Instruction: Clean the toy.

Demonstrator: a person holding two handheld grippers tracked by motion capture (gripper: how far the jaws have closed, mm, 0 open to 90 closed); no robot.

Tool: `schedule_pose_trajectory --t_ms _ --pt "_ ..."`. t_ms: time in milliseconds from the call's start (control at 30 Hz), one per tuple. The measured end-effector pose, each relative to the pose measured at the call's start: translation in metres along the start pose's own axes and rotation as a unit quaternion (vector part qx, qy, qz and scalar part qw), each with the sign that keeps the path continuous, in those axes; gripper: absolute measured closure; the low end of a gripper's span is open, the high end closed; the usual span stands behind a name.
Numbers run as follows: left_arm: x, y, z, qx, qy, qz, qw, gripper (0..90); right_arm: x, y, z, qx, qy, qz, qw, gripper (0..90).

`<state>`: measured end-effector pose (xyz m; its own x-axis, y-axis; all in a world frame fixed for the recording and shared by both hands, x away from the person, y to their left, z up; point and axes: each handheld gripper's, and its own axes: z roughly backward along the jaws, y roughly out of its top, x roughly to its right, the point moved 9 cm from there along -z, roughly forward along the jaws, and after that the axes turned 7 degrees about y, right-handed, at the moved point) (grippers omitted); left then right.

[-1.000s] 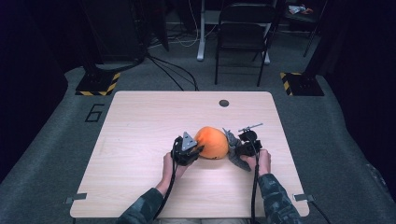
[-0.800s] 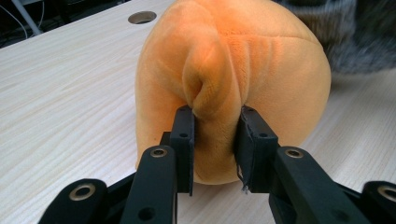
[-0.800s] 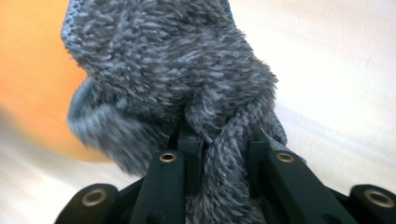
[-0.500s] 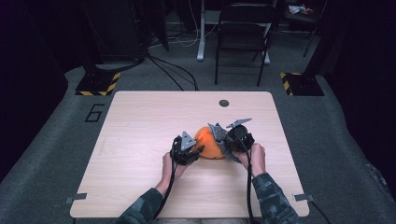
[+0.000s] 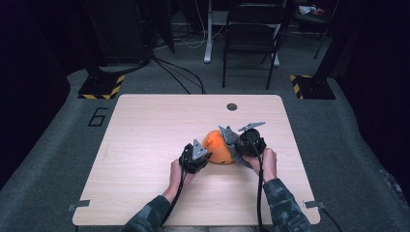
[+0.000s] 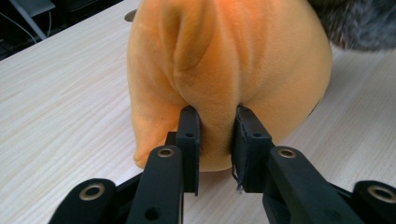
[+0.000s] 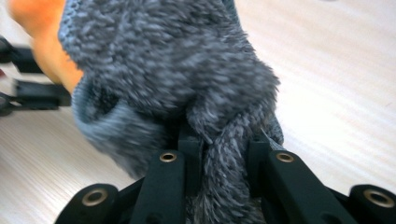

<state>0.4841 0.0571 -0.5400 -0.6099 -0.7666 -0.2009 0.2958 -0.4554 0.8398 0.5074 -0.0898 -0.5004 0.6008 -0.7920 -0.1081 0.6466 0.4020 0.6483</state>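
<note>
Near the tabletop's (image 5: 145,145) front edge, left claw (image 6: 215,140) is just pinching closed on the orange plush toy (image 5: 218,147) while right claw (image 7: 224,163), now raised, is tugging its grey fuzzy cover (image 7: 187,70) off.

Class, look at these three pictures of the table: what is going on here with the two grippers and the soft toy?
A person at a wooden table works an orange plush toy with two hand-held grippers. The left gripper has just been closing and pinches a fold of the orange plush. The right gripper is shut on a fuzzy grey knit piece that sits against the toy's right side. The toy lies near the table's middle, between both hands.
</note>
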Motion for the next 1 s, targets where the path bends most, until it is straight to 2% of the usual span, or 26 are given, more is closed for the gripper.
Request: schedule_pose_trajectory --t_ms 67,100,167,200,267,367,467,500,633,833,1000 --pt "-0.001 0.001 0.001 -0.001 -0.002 0.01 0.9999 75.7 -0.007 0.008 0.009 0.016 -0.002 0.011 0.9998 75.3" --pt "0.0 0.001 0.001 -0.002 -0.002 0.01 0.9999 75.9 -0.016 0.016 0.014 0.034 0.004 0.019 0.9992 75.3" --pt "0.003 0.003 0.003 -0.003 -0.005 0.007 1.0 76.0 -0.029 0.024 0.019 0.049 0.011 0.034 0.9982 75.2" --pt "0.004 0.003 0.003 -0.001 -0.004 0.006 1.0 75.9 -0.038 0.027 0.018 0.051 0.01 0.045 0.9976 75.3" --pt "0.005 0.002 0.003 -0.006 -0.003 -0.001 1.0 75.9 -0.043 0.024 0.008 0.034 0.0 0.06 0.9976 75.3" --pt "0.004 0.001 0.002 -0.005 -0.007 0.005 0.9999 75.9 -0.035 0.017 -0.001 0.03 -0.002 0.055 0.998 75.3" --pt "0.003 0.0 0.001 -0.006 -0.009 0.007 0.9999 75.9 -0.023 0.011 0.001 0.018 -0.009 0.032 0.9993 75.3" --pt "0.003 0.0 0.001 -0.006 -0.009 0.008 0.9999 75.9 -0.017 0.007 0.0 0.014 -0.008 0.033 0.9993 75.3" --pt "0.003 0.0 0.001 -0.006 -0.008 0.007 0.9999 75.8 0.0 -0.008 -0.006 -0.003 -0.006 0.002 1.0 75.3" --pt "0.003 0.0 0.001 -0.005 -0.01 0.007 0.9999 75.8 0.014 -0.019 -0.012 -0.019 -0.012 -0.015 0.9996 75.3" --pt "0.003 0.0 0.001 -0.006 -0.011 0.015 0.9998 75.8 0.027 -0.037 -0.023 -0.05 -0.025 -0.033 0.9979 75.3"
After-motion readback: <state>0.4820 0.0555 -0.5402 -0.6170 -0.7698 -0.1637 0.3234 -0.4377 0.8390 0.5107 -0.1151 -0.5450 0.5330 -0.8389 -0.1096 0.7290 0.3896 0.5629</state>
